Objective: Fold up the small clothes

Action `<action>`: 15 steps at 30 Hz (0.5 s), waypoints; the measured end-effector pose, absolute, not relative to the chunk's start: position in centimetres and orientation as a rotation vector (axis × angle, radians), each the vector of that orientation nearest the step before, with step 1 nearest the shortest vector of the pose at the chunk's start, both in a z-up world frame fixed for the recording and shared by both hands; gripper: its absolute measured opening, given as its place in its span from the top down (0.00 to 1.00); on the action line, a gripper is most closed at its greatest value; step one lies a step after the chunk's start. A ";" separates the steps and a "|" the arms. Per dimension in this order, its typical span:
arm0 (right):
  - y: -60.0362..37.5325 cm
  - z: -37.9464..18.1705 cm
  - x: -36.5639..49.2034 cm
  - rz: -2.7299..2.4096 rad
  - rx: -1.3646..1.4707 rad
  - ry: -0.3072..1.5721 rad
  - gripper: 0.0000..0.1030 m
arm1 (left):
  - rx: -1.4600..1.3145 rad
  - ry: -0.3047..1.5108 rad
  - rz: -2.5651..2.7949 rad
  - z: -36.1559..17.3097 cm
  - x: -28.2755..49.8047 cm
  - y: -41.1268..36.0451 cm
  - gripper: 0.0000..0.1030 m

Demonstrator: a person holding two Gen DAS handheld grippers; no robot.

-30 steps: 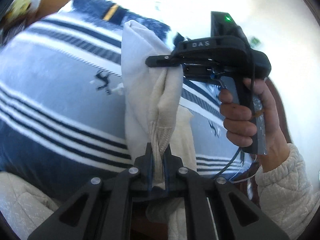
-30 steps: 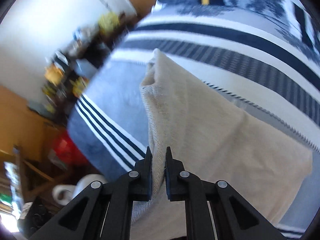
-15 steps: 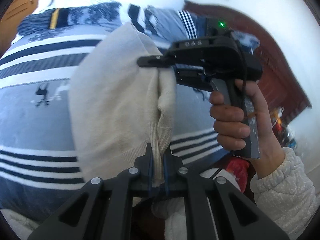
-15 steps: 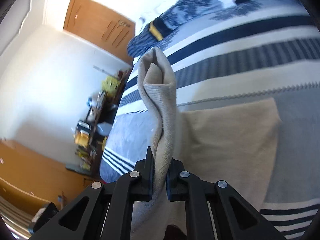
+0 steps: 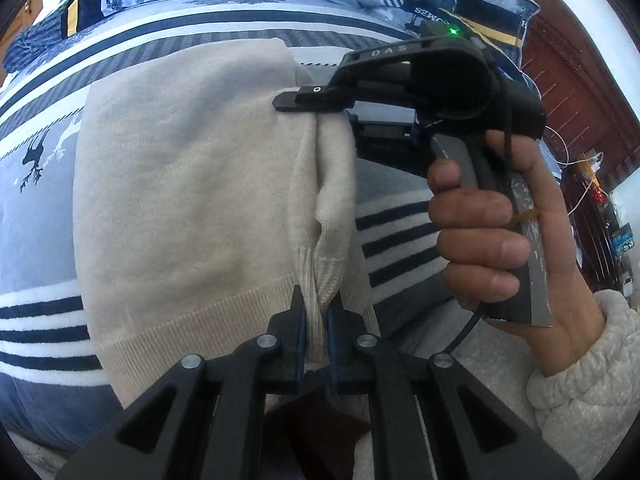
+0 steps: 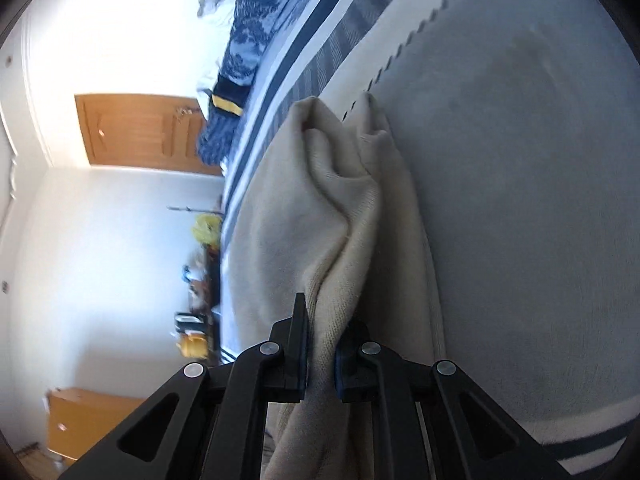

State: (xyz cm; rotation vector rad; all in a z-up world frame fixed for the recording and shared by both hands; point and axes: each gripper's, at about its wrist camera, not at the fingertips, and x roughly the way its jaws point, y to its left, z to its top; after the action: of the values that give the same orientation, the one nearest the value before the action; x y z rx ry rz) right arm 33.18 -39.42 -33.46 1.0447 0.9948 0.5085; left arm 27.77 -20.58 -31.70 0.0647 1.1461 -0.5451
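cream sweater (image 5: 180,200) | on bed (image 5: 40,208) | left tool (image 5: 316,320), right tool (image 6: 322,344) both pinching it

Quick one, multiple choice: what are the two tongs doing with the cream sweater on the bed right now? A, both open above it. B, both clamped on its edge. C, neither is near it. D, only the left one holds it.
B: the left tongs pinch the sweater at its ribbed hem, and the right tongs are closed on a bunched fold of it over the bedspread.
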 end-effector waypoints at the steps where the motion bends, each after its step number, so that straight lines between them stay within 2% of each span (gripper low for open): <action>1: -39.4 -33.2 32.9 0.508 1.041 0.989 0.89 | 0.064 1.153 -0.548 -32.0 27.9 -20.5 0.91; 5: -39.0 -32.8 32.8 0.434 0.947 1.024 0.82 | -0.023 1.252 -0.591 -33.1 28.2 -19.5 0.81; 6: -39.2 -32.7 32.4 0.400 0.944 1.042 0.73 | -0.060 1.273 -0.615 -33.1 28.0 -18.8 0.76; 7: -39.6 -32.4 31.7 0.362 0.946 1.043 0.56 | -0.108 1.275 -0.649 -32.8 27.6 -17.9 0.71; 8: -40.1 -31.8 30.3 0.327 0.960 1.024 0.48 | -0.154 1.270 -0.670 -32.5 27.3 -16.7 0.55; 9: -40.5 -31.1 28.9 0.295 0.967 1.002 0.35 | -0.212 1.249 -0.653 -32.3 27.1 -14.9 0.46; 10: -40.7 -30.1 27.1 0.275 0.970 0.965 0.28 | -0.256 1.226 -0.623 -32.1 26.9 -13.4 0.45; 15: -38.2 -28.4 20.4 0.282 0.884 0.869 0.27 | -0.348 1.200 -0.428 -32.8 27.5 -7.0 0.45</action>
State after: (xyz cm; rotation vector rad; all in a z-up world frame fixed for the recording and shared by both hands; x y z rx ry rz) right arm 20.35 -38.15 -28.43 0.8836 0.8688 0.2822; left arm 27.54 -6.97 -32.82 -0.3479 1.1998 -0.4281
